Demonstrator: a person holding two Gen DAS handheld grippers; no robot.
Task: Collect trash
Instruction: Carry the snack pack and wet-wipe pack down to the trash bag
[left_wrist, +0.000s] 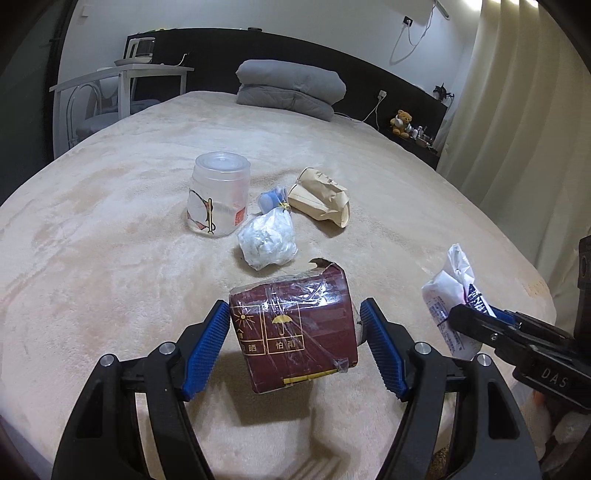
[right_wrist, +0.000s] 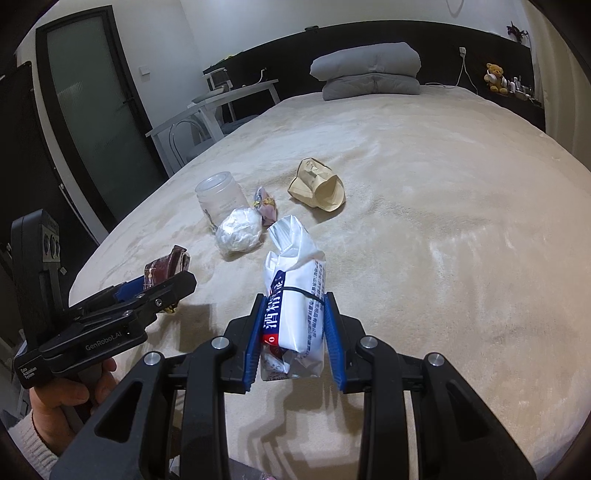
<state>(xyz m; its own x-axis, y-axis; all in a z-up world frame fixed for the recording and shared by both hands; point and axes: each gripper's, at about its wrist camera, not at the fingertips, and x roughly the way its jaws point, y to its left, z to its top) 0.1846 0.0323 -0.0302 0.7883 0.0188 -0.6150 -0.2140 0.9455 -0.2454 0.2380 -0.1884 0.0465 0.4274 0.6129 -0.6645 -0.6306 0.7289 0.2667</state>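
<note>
My left gripper (left_wrist: 295, 310) is shut on a dark red cardboard box (left_wrist: 295, 332) wrapped in clear tape, which hangs a little above the bed. From the right wrist view the left gripper (right_wrist: 177, 284) shows at the left with the box (right_wrist: 166, 267) in it. My right gripper (right_wrist: 295, 297) is shut on a white printed packet (right_wrist: 299, 280) tied with a black band. The same packet (left_wrist: 448, 291) shows at the right of the left wrist view. On the bed beyond lie a clear plastic jar (left_wrist: 218, 195), a crumpled clear bag (left_wrist: 267, 240), a small blue wrapper (left_wrist: 269, 199) and a tan paper bag (left_wrist: 321, 199).
All of this is on a wide bed with a beige plush cover (left_wrist: 110, 258). A folded grey duvet (left_wrist: 291, 88) sits at the headboard. A white desk and chair (left_wrist: 122, 85) stand to the left, a curtain (left_wrist: 517, 110) hangs to the right. A hand (right_wrist: 74, 398) holds the left gripper.
</note>
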